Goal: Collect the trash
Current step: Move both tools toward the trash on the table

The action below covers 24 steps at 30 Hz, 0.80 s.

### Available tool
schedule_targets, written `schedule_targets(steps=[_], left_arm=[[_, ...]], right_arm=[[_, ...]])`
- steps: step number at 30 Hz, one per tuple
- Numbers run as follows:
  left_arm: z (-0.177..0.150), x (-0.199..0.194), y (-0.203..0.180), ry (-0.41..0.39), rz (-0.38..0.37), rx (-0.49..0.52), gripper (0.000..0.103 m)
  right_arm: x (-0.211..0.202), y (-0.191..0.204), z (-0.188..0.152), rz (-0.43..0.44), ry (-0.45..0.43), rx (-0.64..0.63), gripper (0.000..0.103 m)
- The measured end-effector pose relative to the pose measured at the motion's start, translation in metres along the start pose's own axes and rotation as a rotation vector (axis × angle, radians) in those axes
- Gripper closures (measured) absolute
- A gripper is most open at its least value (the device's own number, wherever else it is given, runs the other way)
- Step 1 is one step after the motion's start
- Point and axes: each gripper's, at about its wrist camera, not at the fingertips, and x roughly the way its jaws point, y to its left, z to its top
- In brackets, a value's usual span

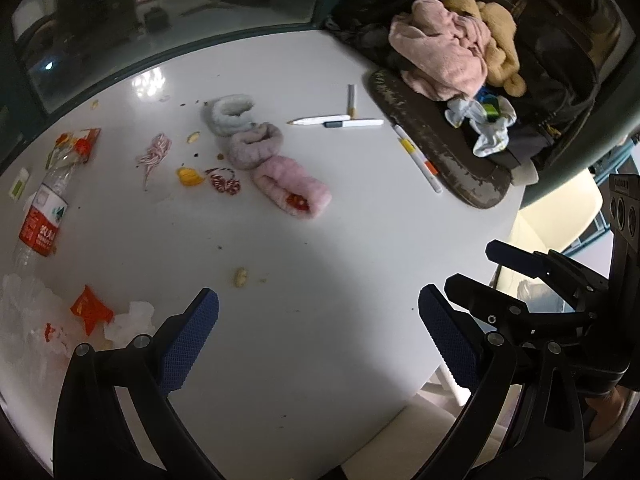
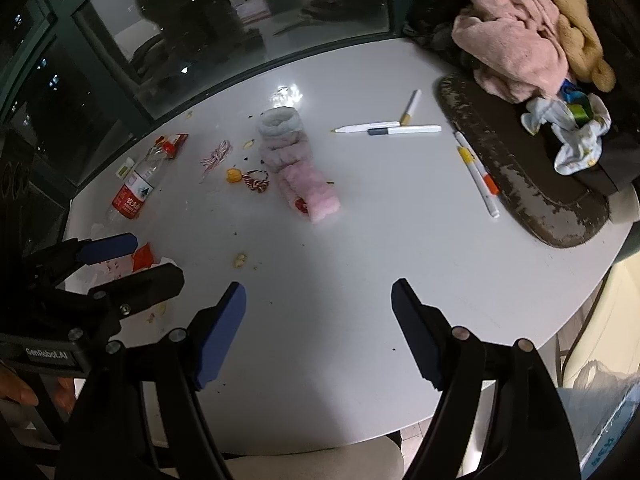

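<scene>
Trash lies on the left of the white table: an empty plastic bottle with a red label, crumpled white tissue with orange-red wrapper scraps, a red snack packet, a yellow peel and a nut shell. My left gripper is open and empty above the table's near part. My right gripper is open and empty beside it. The bottle, scraps and shell also show in the right wrist view. The left gripper appears there at the left.
Three fuzzy sock rolls, grey to pink, lie mid-table with red-white strings. Several pens lie behind. A worn brown bag with pink towels and cloths stands at the right. A glass partition borders the far edge.
</scene>
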Motion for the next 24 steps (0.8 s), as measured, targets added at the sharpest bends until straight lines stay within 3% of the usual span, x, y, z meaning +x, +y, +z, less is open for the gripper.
schedule_targets(steps=[24], left_arm=[[-0.011,-0.010,0.040,-0.013,0.055,-0.140,0.006]], right_arm=[[0.016,0.044,0.013,0.028,-0.010,-0.028,0.031]])
